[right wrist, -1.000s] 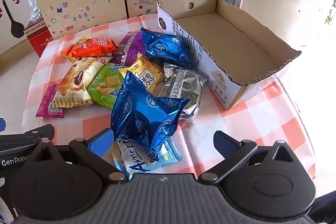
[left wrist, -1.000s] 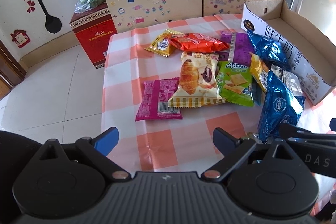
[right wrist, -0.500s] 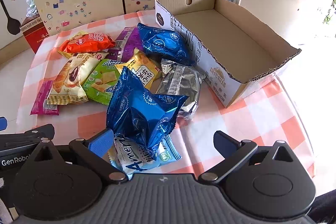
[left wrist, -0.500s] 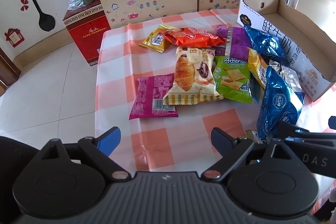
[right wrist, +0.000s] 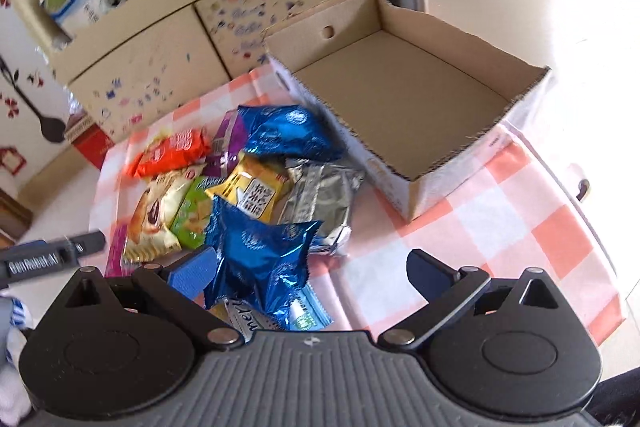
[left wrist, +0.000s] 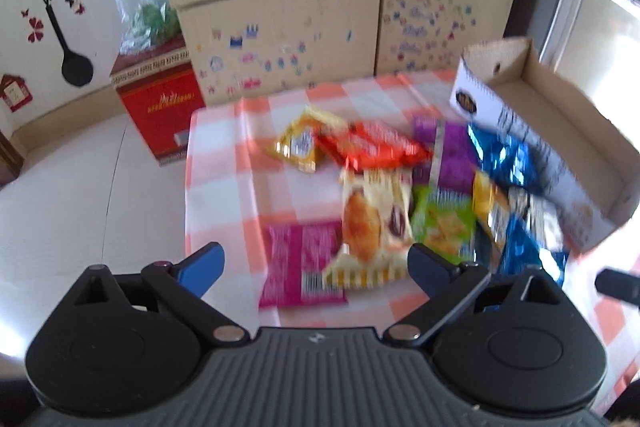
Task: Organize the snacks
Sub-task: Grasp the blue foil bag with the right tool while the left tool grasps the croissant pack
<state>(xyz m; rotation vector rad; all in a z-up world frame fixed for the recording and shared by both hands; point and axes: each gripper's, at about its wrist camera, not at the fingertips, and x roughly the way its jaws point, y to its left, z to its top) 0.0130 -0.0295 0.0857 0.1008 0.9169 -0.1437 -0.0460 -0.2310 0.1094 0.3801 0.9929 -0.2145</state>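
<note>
Several snack packets lie piled on the orange-checked tablecloth [left wrist: 224, 163]. In the blurred left wrist view a pink packet [left wrist: 300, 267] and a croissant packet [left wrist: 372, 223] lie below my left gripper [left wrist: 316, 261]. Its jaws are opening and nothing is pressed between them. In the right wrist view my right gripper [right wrist: 310, 267] stands open above the cloth, and a crumpled blue packet [right wrist: 260, 255] lies by its left finger. A silver packet [right wrist: 324, 203] and a second blue packet [right wrist: 284, 131] lie beside the empty cardboard box [right wrist: 400, 99], whose far wall [left wrist: 496, 63] shows on the right.
A cream cabinet [left wrist: 280, 27] with stickers stands behind the table. A red box [left wrist: 160, 107] with a plastic bag on it sits on the white floor at the left. The left table edge [left wrist: 188, 187] drops to the floor. Bare cloth [right wrist: 500, 227] lies in front of the box.
Both grippers have lifted and tipped up, so the packets sit lower in both views and the cabinet shelves show. The right view has rolled. No packet has moved.
</note>
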